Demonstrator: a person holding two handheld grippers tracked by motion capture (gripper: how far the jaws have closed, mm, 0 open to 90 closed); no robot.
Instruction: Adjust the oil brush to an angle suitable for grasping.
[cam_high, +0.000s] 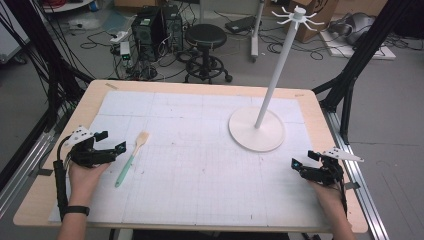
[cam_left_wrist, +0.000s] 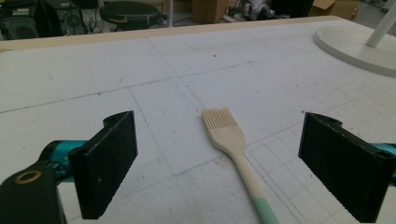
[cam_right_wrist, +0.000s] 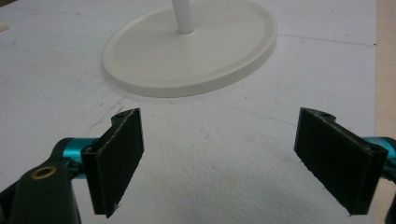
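we're looking down on a pale wooden table (cam_high: 320, 107) with rounded corners, topped by a white foam-like mat (cam_high: 200, 165) ruled with a faint grid and speckled with small scuffs. our left gripper (cam_high: 114, 142) sits at the mat's left edge, matte black with a flash of teal metal at the joints, and its two flat rectangular jaws stand wide apart with nothing between the pads. just beside it, towards the middle of the table, lies the pastry brush (cam_high: 131, 159): a slim stick with a mint-green handle end, a cream shaft and a flat, squared head of fine ribbed bristles, lying flat on the mat with the head pointing away from us. in the left gripper view the brush (cam_left_wrist: 232, 144) runs right up the gap between the jaws, bristle head farthest out, clear of both pads. over on the right, our right gripper (cam_high: 301, 160) rests near the mat's right edge, the same black blocks with a grainy face, and its jaws are spread wide as well, holding nothing. ahead of it stands the white stand (cam_high: 256, 127), a smooth round disc base with a raised rim and a thin straight pole rising to a crown of short curved hooks; in the right gripper view that base (cam_right_wrist: 191, 51) lies beyond the jaws, apart from them. brush and stand sit well apart.
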